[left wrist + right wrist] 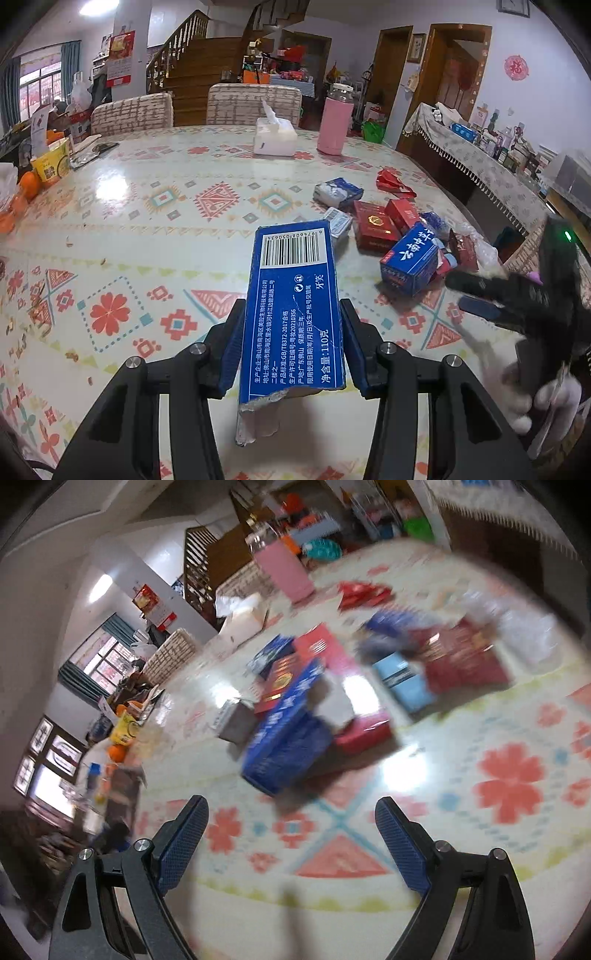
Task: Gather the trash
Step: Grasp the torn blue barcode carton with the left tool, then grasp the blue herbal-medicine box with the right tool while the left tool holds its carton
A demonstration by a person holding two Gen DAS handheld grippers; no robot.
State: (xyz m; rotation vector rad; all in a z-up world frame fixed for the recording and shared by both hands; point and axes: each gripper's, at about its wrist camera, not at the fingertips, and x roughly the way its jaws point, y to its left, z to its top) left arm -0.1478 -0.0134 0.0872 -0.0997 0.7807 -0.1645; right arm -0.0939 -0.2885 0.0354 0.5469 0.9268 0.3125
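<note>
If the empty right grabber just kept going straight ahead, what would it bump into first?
Probably the big blue box at the near edge of the trash pile. The right gripper is open, with only bare tablecloth before it. The picture is blurry, so depth is uncertain.

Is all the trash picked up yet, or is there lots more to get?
Not yet. Nothing looks put away so far. The left tongs are clamped on a long blue cardboard toothpaste box, lifted over the patterned table. The right tongs are open and empty, pointing at the pile of red and blue boxes and wrappers left on the table.
</note>
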